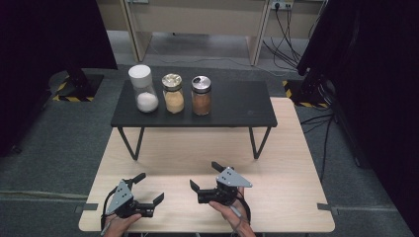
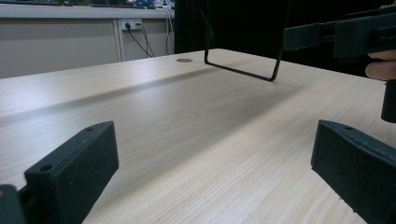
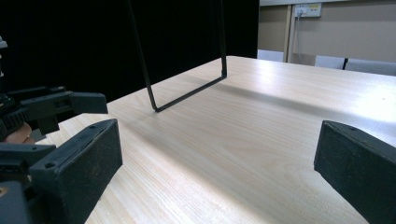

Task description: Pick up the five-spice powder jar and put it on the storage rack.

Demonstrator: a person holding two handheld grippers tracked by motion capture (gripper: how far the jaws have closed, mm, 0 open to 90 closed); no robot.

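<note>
High view, lower middle: your left gripper point(image 1: 151, 187) and right gripper point(image 1: 205, 175) gape wide, holding nothing; your hands are cut off by the bottom edge.

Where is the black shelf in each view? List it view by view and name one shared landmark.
High view: the black shelf stands at upper centre on the wooden table, with three jars on its left half.
Left gripper view: one wire leg at the top, right of centre.
Right gripper view: one wire leg at upper left of centre.
Shared landmark: the wooden table's pale grain under the leg.
</note>
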